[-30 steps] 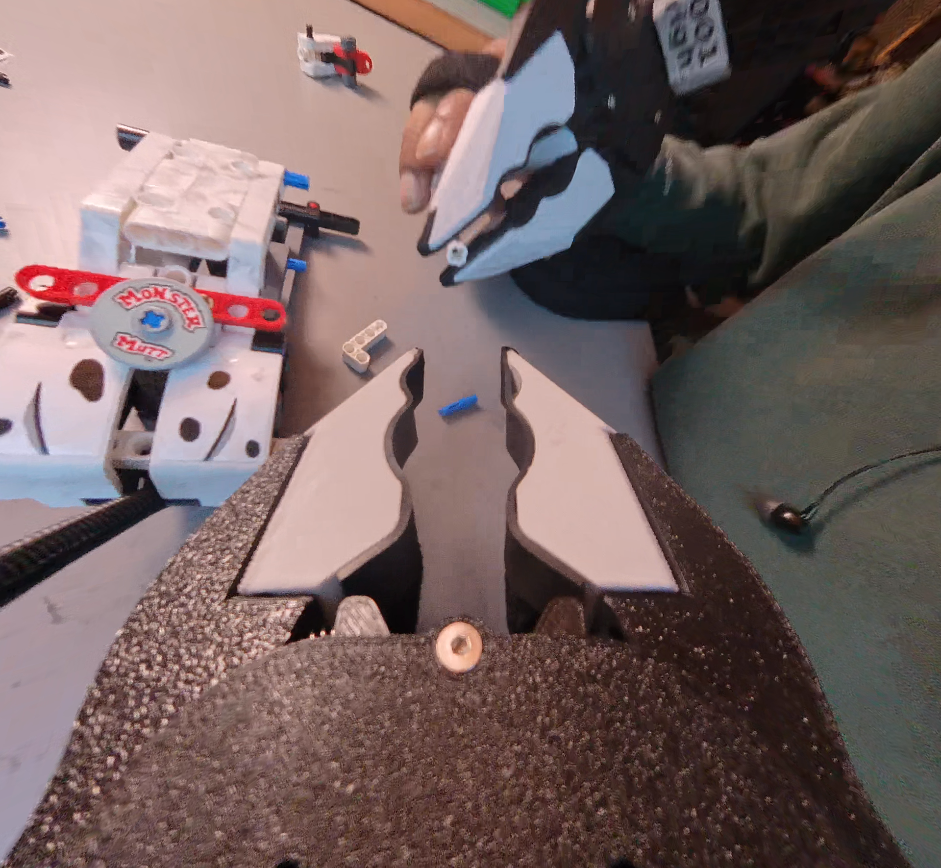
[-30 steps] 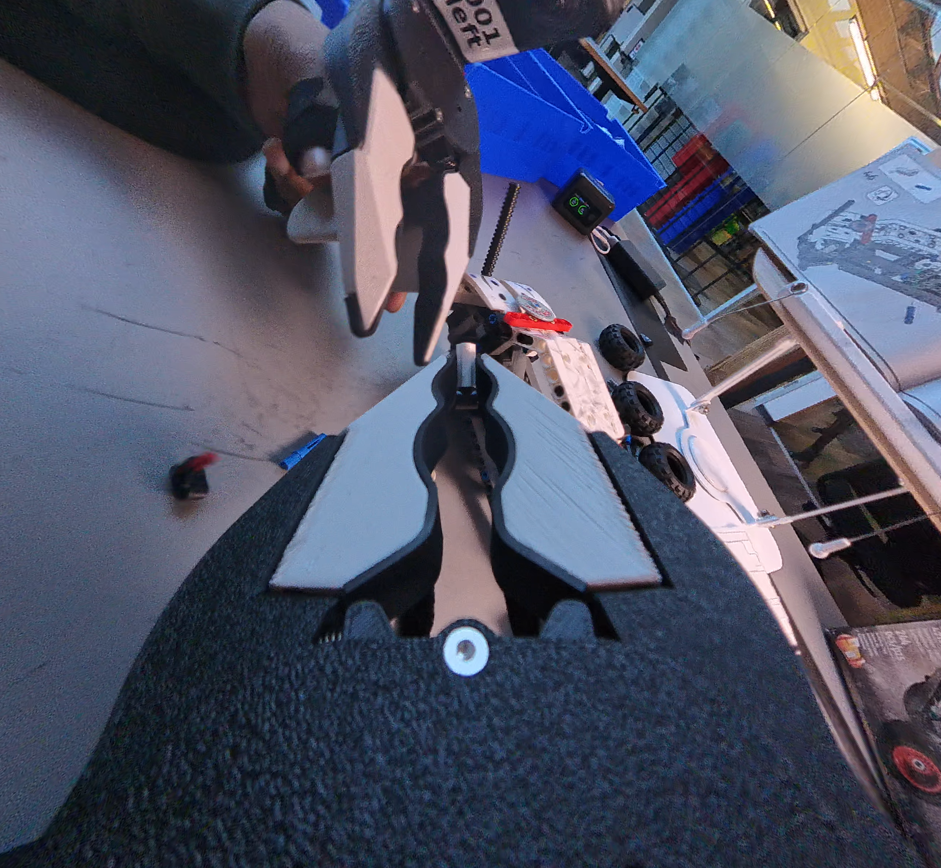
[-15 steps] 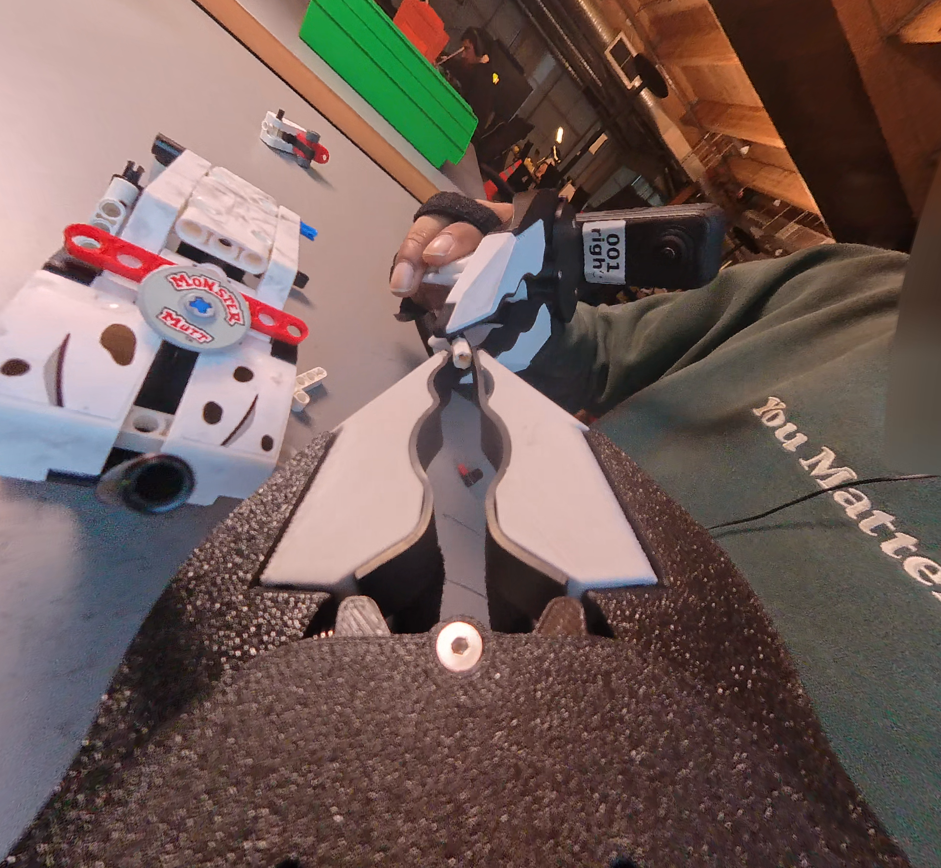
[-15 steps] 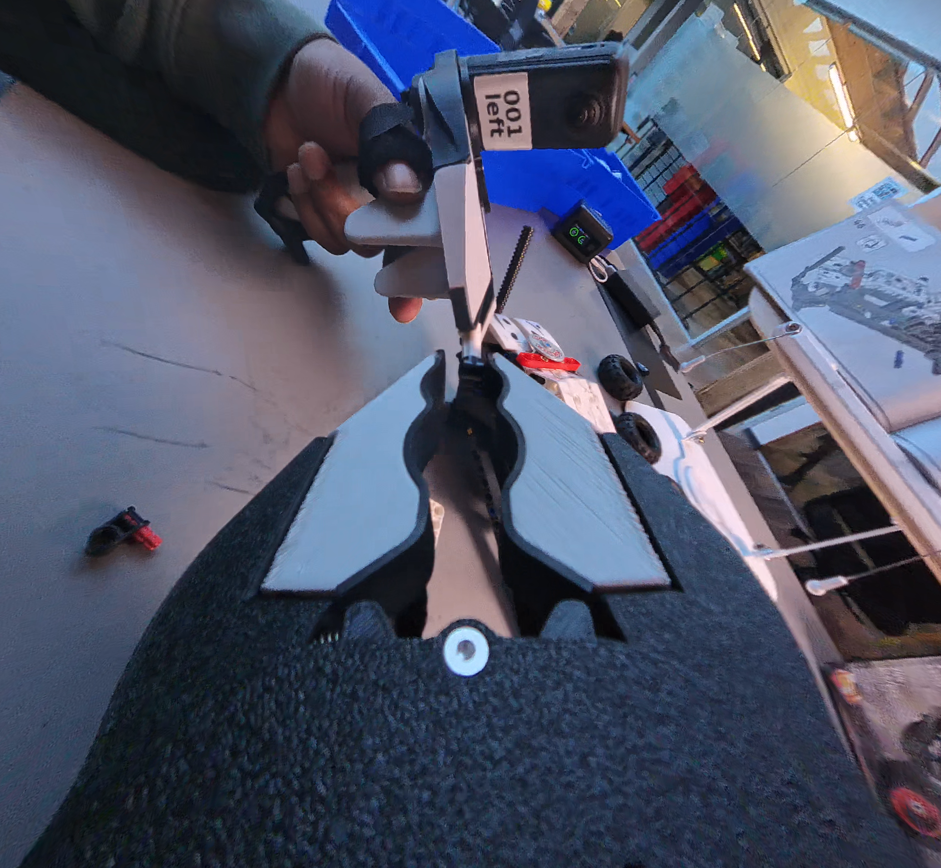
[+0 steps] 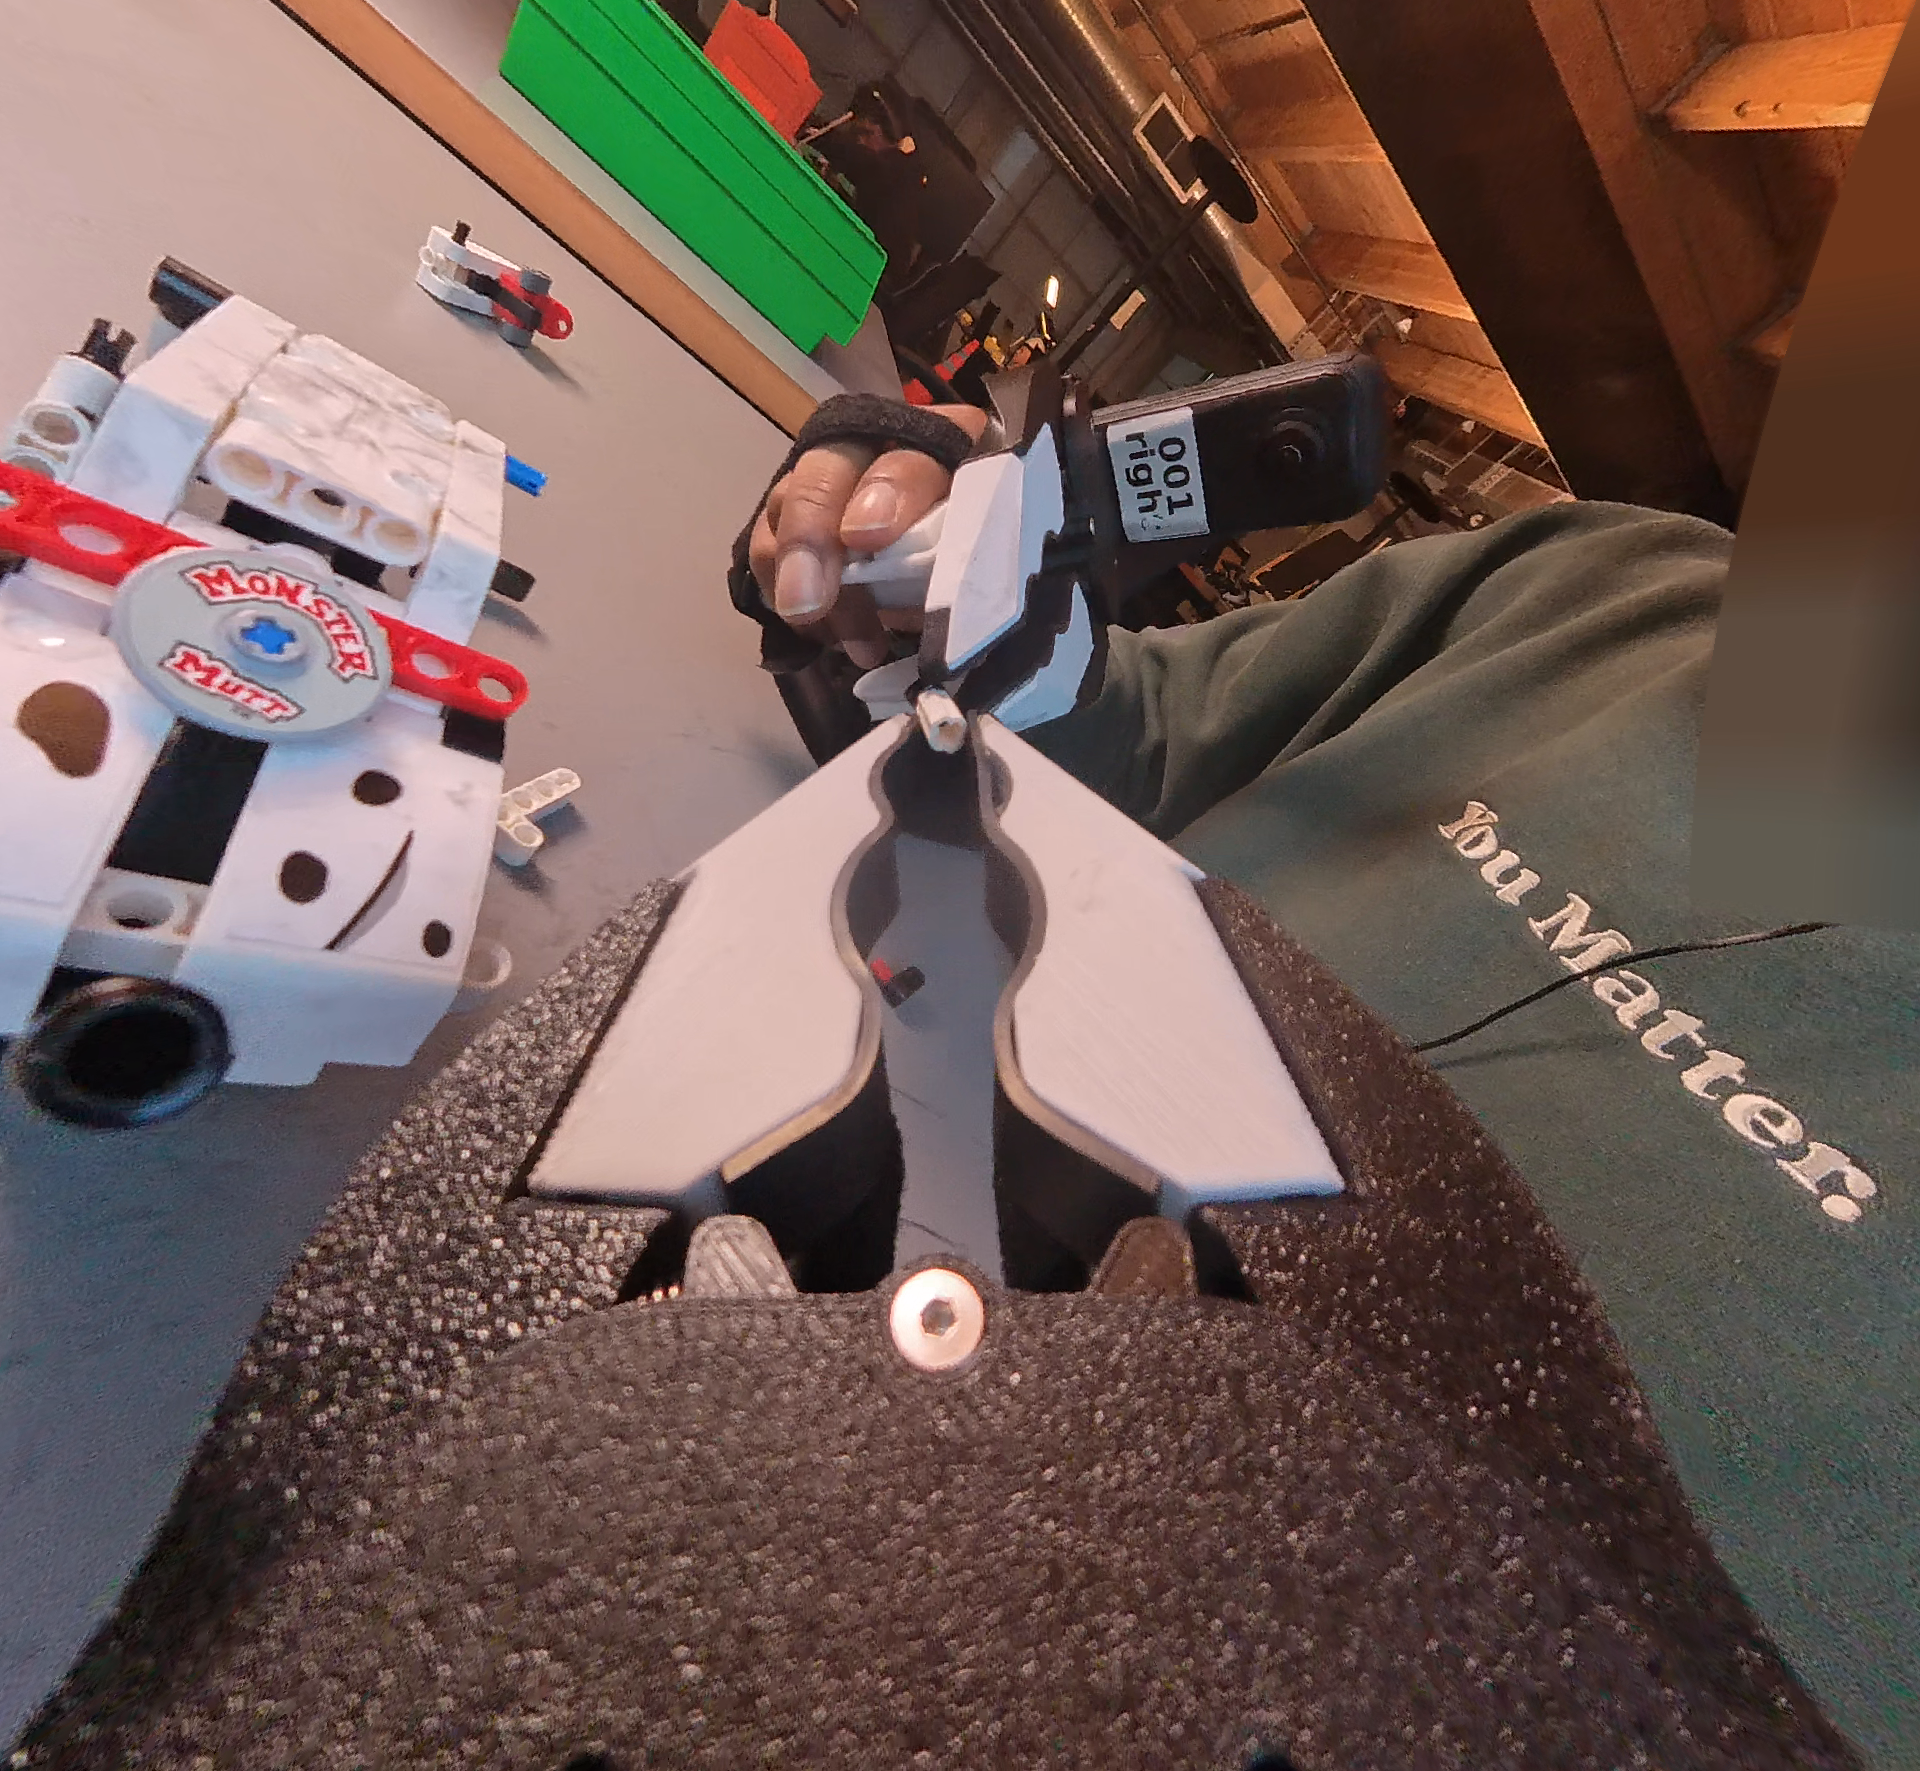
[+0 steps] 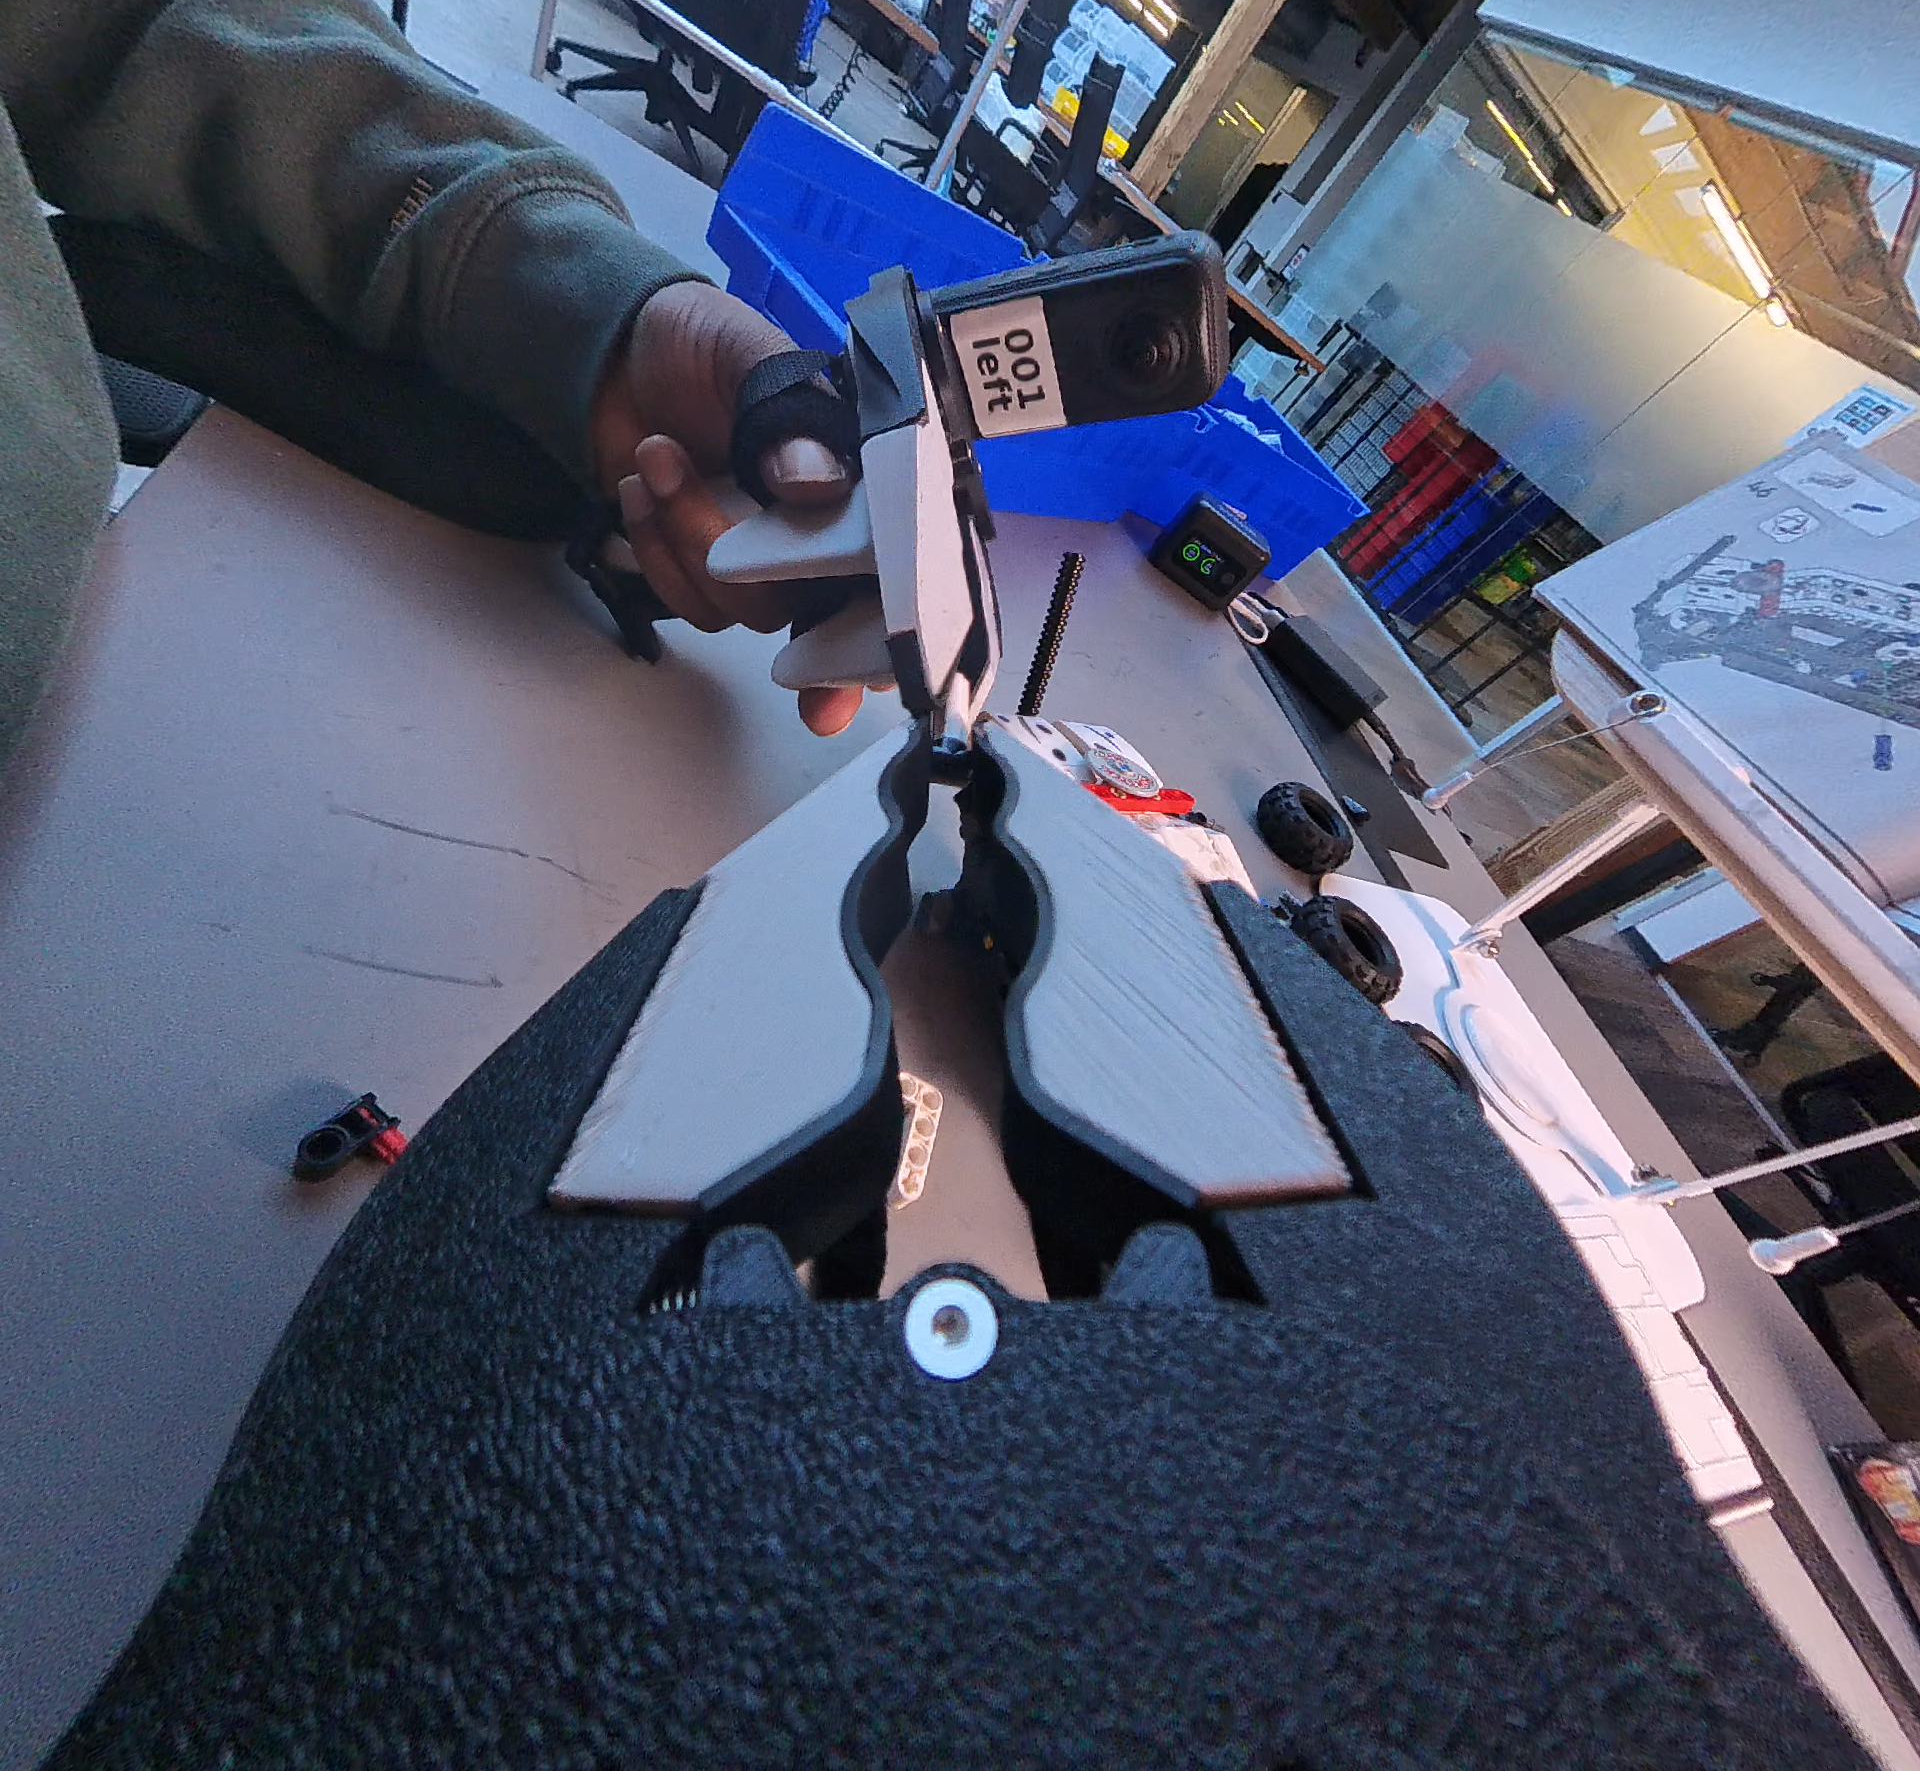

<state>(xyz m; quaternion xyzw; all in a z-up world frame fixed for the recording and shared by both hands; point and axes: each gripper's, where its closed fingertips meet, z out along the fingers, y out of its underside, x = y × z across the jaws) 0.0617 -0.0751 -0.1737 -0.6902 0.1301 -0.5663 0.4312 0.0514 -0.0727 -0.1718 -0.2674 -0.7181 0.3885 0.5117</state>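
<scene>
Left wrist view shows the left claw (image 5: 935, 734) clenched on a small white peg (image 5: 940, 722) at its tips. The right claw (image 5: 961, 682) meets it from 12 o'clock, tip to tip, and grasps the same peg at its far end; a hand (image 5: 831, 537) holds that claw. At 9 o'clock on the grey surface (image 5: 312, 111) stands a white toy truck body (image 5: 260, 786) with a red beam (image 5: 447, 672) and a round grey disc (image 5: 249, 651). A small white angled piece (image 5: 535, 802) lies just beside the truck body.

Right wrist view shows both claws touching at 12 o'clock; the part between the tips looks dark there. A black and red connector (image 6: 348, 1139) lies at 8 o'clock, well apart. Black tyres (image 6: 1304, 828) rest at 2 o'clock, a blue bin (image 6: 883, 235) behind.
</scene>
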